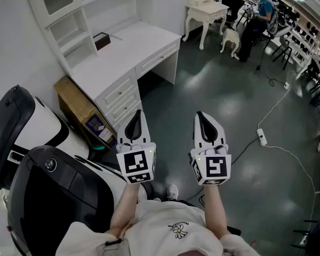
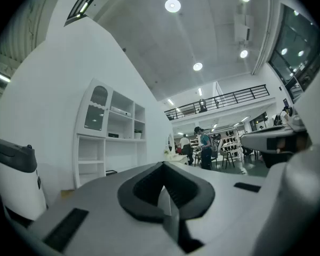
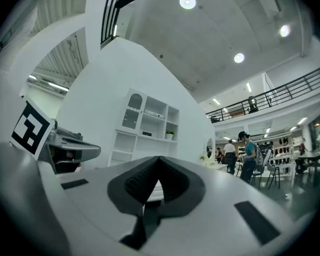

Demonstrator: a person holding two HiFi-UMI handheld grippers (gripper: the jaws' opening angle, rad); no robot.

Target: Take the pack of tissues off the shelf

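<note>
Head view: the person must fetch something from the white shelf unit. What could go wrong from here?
1. The left gripper and the right gripper both have their fingers together. If neither opens before the shelf unit, it would likely shove items rather than grip them.
2. The cardboard box beside the desk lies near the approach and could be tripped over.
3. The power strip and its cable lie on the floor to the right, a trip hazard on that side.

Left gripper [image 1: 137, 114], right gripper [image 1: 200, 115] level above floor [image 1: 234, 100]; white desk [image 1: 125, 55] beyond.
</note>
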